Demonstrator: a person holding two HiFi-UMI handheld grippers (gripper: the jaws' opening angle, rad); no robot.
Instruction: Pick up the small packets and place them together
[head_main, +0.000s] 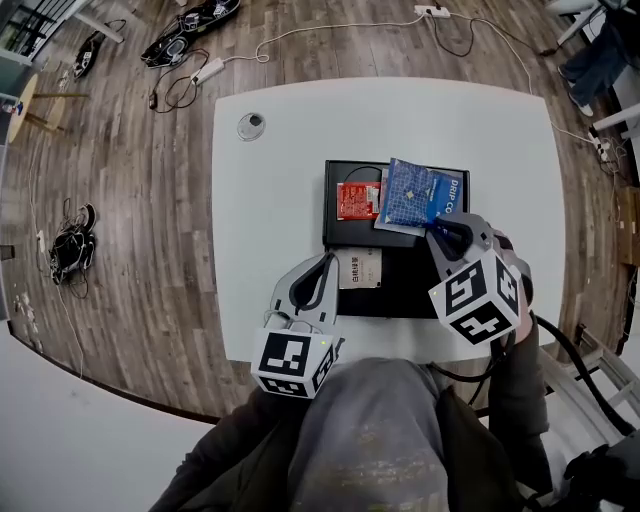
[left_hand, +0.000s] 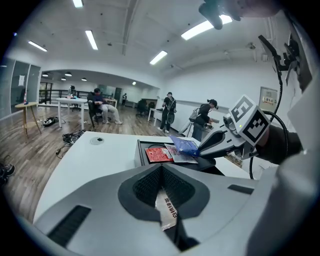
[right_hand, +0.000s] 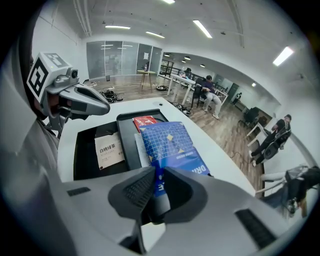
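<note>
Head view looks down on a white desk (head_main: 270, 200) that carries a black far tray (head_main: 345, 172) and, edge to edge with it, a black near tray (head_main: 405, 290). In the far tray a red packet (head_main: 355, 202) lies flat. A blue packet (head_main: 412, 192) sits against the red packet's right side, partly on top of a pale packet (left_hand: 178, 153).

The right gripper (head_main: 437, 232) has the near edge of the blue packet between its jaws. In the right gripper view the pads close on that edge from both sides, with only the packet's thickness between them. In the left gripper view that end of the blue packet is tilted up off the tray toward the gripper.

The near tray holds a beige packet (head_main: 362, 270) printed with dark characters, lying flat. The left gripper (head_main: 326, 266) hangs just beside the beige packet's left edge, angled downward. Its jaws are drawn together at the tips. The beige packet shows only through the slit below the tips and is not pinched.

A small round disc (head_main: 251, 124) sits on the desk, well apart from both trays.
</note>
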